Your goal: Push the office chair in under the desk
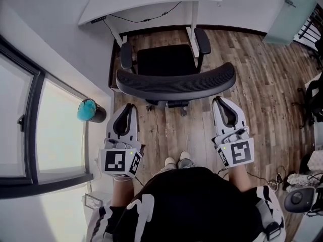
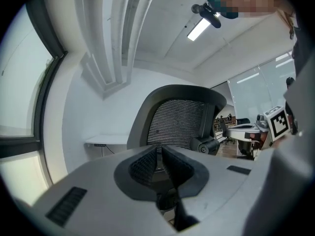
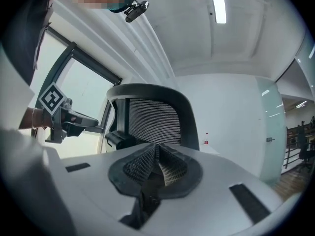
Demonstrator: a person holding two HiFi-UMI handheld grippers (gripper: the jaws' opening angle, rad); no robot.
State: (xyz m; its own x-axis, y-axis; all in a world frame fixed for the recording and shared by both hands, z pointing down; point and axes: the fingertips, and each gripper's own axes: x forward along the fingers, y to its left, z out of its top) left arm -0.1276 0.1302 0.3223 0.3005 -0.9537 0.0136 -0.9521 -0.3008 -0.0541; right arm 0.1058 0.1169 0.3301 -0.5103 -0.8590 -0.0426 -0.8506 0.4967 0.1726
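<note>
Wood plank flooring (image 1: pixel 262 84) fills the head view, with a white tabletop (image 1: pixel 151 1) at 12 o'clock against the wall and a window (image 1: pixel 55 130) at 9 o'clock. The office chair (image 1: pixel 176 82) stands just in front of the tabletop, its seat turned toward it and its curved backrest toward the person; most of the chair is seen out from under the tabletop. A teal-capped bottle (image 1: pixel 90 111) sits on the sill at about 9 o'clock from the left tool (image 1: pixel 128 108). That tool is held just short of the backrest's left end, and the right tool (image 1: pixel 220 102) just short of its right end; contact with the backrest cannot be made out from above. Shoe tips (image 1: pixel 177 161) are seen at 6 o'clock, between the tools.

White wall and ceiling fill the left gripper view. The left tool's jaws are pressed together, with nothing pinched between them. The mesh backrest (image 2: pixel 179 122) rises at 12 o'clock beyond the tips, the tabletop (image 2: pixel 106 140) is seen at 9 o'clock, and the right tool's marker cube (image 2: pixel 278 122) at 3 o'clock.

The right gripper view likewise shows the right tool's jaws closed tip to tip and empty. The backrest (image 3: pixel 152 119) stands at 12 o'clock, and the left tool's marker cube (image 3: pixel 50 98) at 9 o'clock.
</note>
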